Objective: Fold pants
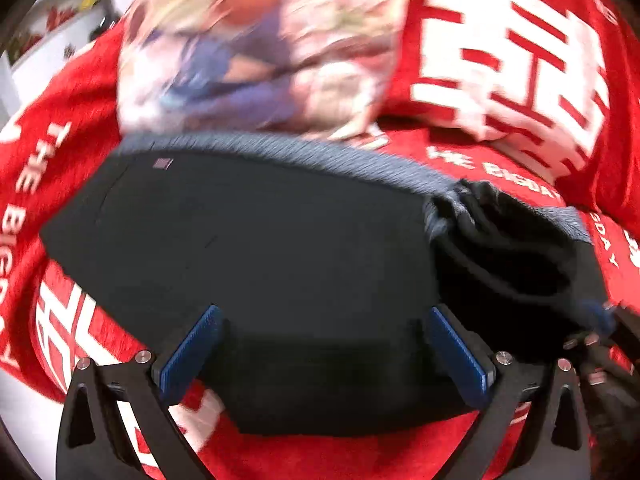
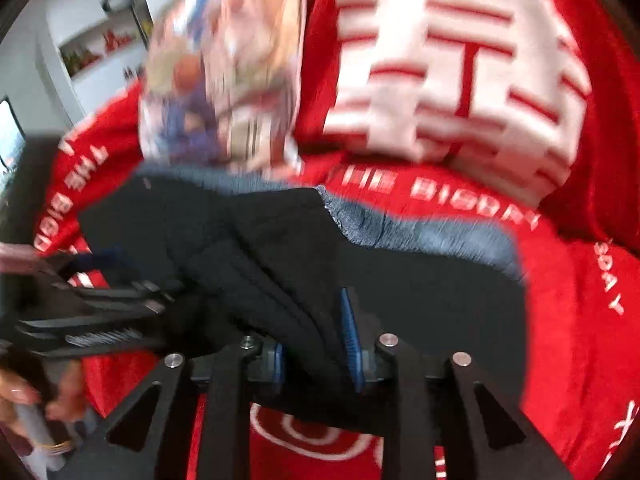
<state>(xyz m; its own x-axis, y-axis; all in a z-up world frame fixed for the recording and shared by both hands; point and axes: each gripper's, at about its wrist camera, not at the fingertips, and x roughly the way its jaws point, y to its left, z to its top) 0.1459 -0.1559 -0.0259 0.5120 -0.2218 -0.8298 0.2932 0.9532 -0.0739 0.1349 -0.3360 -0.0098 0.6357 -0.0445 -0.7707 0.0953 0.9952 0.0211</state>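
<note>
Here, one pair of dark pants (image 1: 248,248) lies folded on your red bedspread (image 1: 472,452), its grey waistband (image 1: 320,156) at twelve o'clock, just below one patterned pillow (image 1: 256,48). Your left gripper (image 1: 324,356) hangs over the cloth with both blue pads (image 1: 192,352) spread wide, nothing between them. Your right gripper (image 2: 316,344) has its two pads (image 2: 350,340) narrowly apart with a bunched fold of the pants between them; whether they press on it is unclear. At nine o'clock in the right view, your hand (image 2: 24,392) shows.
</note>
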